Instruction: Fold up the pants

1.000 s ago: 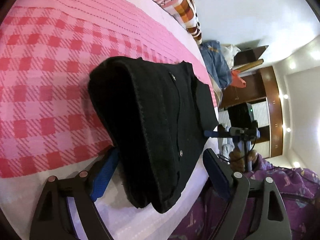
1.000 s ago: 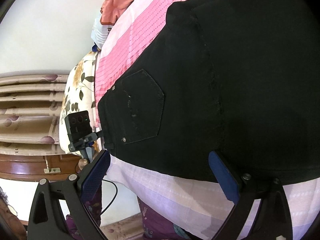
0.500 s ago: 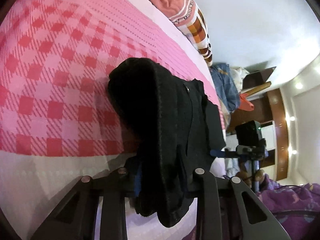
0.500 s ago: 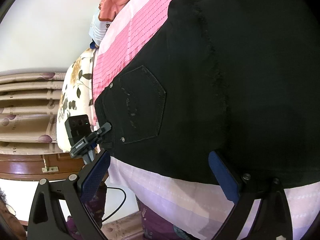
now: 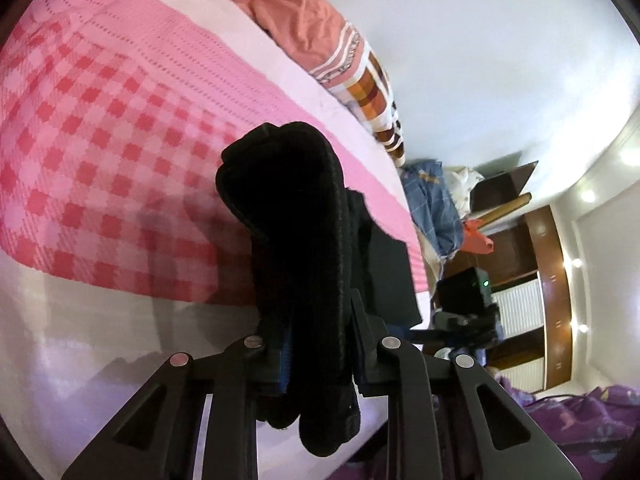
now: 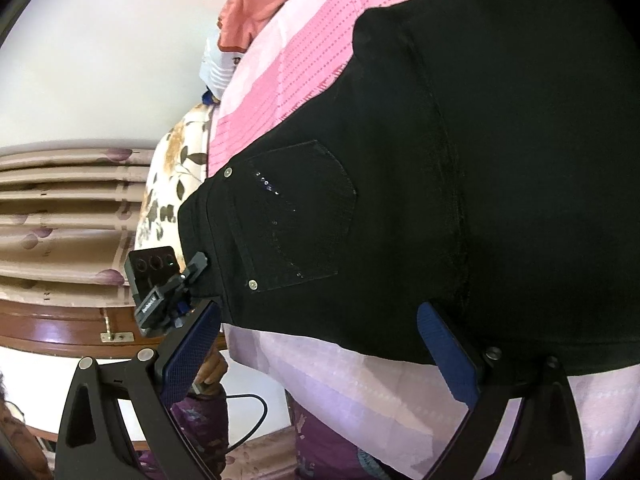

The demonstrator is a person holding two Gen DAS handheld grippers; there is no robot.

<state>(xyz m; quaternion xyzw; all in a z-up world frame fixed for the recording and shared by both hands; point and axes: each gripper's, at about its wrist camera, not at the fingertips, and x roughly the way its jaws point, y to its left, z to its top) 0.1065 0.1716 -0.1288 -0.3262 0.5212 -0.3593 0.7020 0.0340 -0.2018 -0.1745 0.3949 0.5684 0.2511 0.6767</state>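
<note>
Left wrist view: your left gripper (image 5: 316, 344) has its jaws closing on a thick fold of the black pants (image 5: 296, 240). The bunched cloth sits squeezed between the two fingers, and a loose end hangs out below them. Past the fingers, the fold rises off the pink checked bedspread (image 5: 100, 152) in a hump, so this end of the pants is lifted clear of the spread while the far part still trails down onto it. Beyond the pants, at the far edge of the spread, lies an orange striped cloth (image 5: 320, 36); to the right of the pants, off the bed, sits a blue bundle (image 5: 430, 204).

Right wrist view: your right gripper (image 6: 320, 344) stands wide open, its blue pads (image 6: 444, 356) well apart with nothing pressed between them. Here the pants (image 6: 460, 168) lie spread flat on the bedspread (image 6: 288, 92) and fill most of the frame. The back pocket (image 6: 296, 216), with a rivet at each of two corners, faces up. The right-hand pad sits just at the near hem of the pants; whether it touches the cloth cannot be told. The left-hand pad is off the pants, beside the waistband corner. Left of that corner, a small black camera clamp (image 6: 160, 284) shows against a floral pillow (image 6: 172, 184).
</note>
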